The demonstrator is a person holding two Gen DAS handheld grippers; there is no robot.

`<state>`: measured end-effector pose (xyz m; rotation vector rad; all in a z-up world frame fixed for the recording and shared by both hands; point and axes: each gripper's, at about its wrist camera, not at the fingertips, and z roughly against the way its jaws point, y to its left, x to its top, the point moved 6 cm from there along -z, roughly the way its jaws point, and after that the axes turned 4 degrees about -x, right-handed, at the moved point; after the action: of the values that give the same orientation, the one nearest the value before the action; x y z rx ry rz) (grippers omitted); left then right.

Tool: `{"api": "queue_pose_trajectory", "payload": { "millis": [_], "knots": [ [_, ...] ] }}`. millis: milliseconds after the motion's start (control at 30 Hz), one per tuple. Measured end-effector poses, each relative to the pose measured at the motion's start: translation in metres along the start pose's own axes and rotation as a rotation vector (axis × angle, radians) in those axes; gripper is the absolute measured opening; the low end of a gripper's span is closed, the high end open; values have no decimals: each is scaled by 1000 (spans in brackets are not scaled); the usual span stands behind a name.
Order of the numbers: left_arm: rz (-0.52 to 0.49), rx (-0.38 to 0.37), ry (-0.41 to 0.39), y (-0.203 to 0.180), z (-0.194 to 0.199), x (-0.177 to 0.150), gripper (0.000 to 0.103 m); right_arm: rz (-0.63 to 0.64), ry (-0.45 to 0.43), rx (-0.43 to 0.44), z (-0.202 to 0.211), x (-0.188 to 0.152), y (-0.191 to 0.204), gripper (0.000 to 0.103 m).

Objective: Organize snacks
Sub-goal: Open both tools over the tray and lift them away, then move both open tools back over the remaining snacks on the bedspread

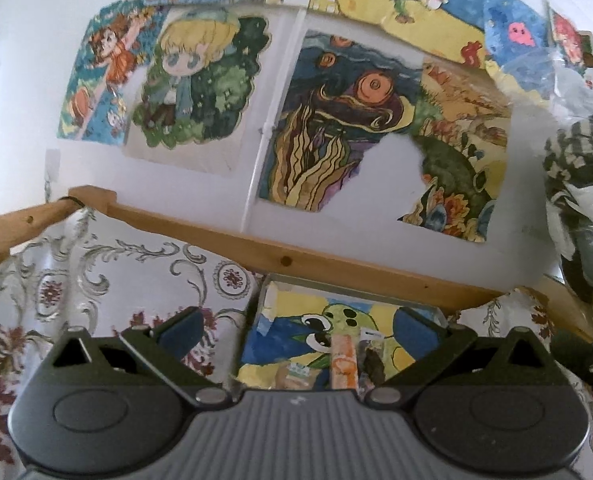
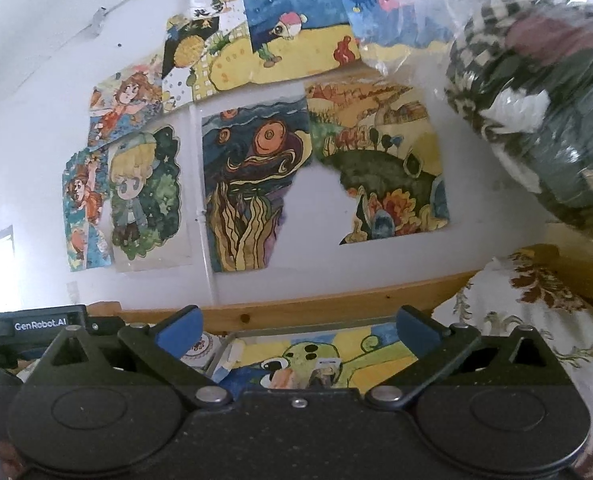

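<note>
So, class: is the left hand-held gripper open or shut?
Open. The left hand-held gripper has its blue fingertips spread wide apart, with nothing held between them.

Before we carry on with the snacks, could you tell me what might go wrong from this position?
Both the left gripper and right gripper are open, empty and aimed mostly at the wall, so the snack packets in the tray sit low in view; a grasp could miss. The wooden rail lies just beyond and might be struck.
</note>
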<state>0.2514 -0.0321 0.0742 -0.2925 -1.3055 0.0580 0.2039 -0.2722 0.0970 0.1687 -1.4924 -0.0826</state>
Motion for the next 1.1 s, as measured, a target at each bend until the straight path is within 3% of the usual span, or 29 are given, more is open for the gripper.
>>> {"api": "queue_pose_trajectory", "payload": {
  "millis": [600,1100],
  "knots": [
    [-64,7,1,14,88,-53,103,-14,95,-37,87,-43,9,102],
    [-84,65,119,41,110,-98,103,-3,256,-60,108,-90,26,102]
  ]
}}
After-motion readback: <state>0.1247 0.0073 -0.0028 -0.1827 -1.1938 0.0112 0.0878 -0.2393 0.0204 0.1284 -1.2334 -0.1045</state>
